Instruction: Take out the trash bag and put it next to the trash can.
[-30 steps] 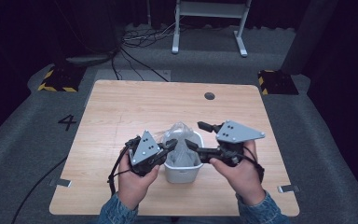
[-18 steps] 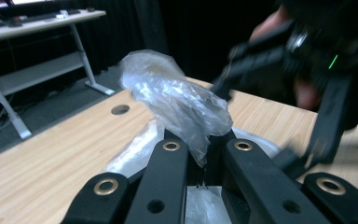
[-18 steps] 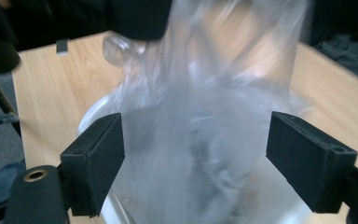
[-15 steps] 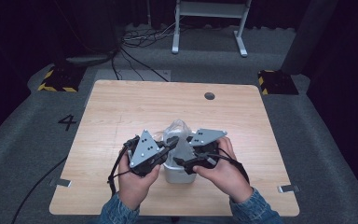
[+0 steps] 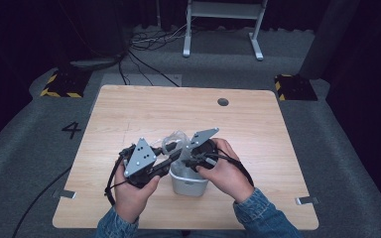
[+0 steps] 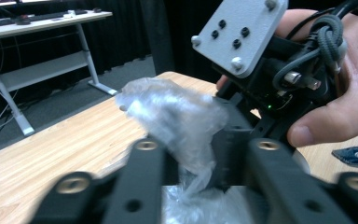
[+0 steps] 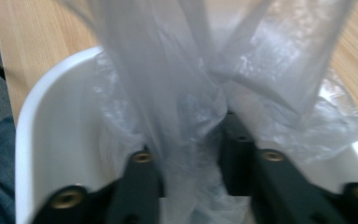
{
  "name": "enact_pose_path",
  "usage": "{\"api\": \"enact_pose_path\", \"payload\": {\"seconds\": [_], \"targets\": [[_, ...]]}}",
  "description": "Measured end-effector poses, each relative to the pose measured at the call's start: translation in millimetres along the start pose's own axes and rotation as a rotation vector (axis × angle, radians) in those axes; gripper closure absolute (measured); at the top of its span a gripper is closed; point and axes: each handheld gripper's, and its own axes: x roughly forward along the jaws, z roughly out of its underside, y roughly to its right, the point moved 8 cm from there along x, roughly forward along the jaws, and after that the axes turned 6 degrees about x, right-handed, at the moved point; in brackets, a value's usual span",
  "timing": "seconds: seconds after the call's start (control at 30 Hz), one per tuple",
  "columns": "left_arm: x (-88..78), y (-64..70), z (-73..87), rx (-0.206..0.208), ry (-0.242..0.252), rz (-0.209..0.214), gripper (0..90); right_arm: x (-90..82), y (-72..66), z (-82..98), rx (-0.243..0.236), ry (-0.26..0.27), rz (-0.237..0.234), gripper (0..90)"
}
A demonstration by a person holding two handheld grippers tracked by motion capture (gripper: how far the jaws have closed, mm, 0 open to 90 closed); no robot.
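You're lining the small white plastic bin [image 5: 188, 182] at 6 o'clock on the light wooden tabletop [image 5: 129, 114] with a clear thin plastic bag [image 5: 174, 140]. Your right gripper [image 7: 189, 154] sits low over the rim, jaws pinching a gathered fold, probably to tuck it in. Your left gripper [image 6: 193, 163] steadies the bag top: film between its jaws, which just opened; can't tell if it's gripped. A second ago your right gripper was higher, out toward 3 o'clock, jaws wider.

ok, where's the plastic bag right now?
In the high view the plastic bag rises from the white bin at the table's near middle, between the left gripper and right gripper.
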Motion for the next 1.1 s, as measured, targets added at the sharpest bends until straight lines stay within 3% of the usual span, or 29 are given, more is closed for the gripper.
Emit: {"api": "enact_pose_path", "payload": {"seconds": [0.07,0.17,0.27,0.53,0.67,0.83,1.1], "targets": [[-2.8,-1.5,2.6,-0.014,-0.003,-0.001,55.4,-2.3,0.5,-0.4,-0.005,0.011,0.007,85.4],[-8.5,-5.7,8.8,-0.03,-0.007,-0.017,42.0,-7.3,0.9,-3.2,-0.003,0.052,0.006,87.7],[-16.4,-9.8,15.4,-0.014,-0.017,-0.019,36.4,-14.2,2.0,-6.2,-0.002,0.089,0.005,88.1],[-39.6,-11.2,26.6,0.007,-0.039,-0.007,35.8,-33.2,-4.6,-17.4,-0.008,0.175,-0.02,88.5],[-47.1,-4.1,22.1,0.011,-0.007,0.04,34.3,-37.0,-7.1,-21.7,-0.022,0.183,-0.015,88.7],[-46.4,4.8,21.8,0.03,-0.023,0.08,29.8,-39.2,-1.4,-25.4,-0.009,0.194,-0.001,88.8],[-38.8,-2.1,41.1,-0.008,-0.148,0.083,26.9,-51.4,1.9,-28.4,0.016,0.241,0.0,89.0]]}}
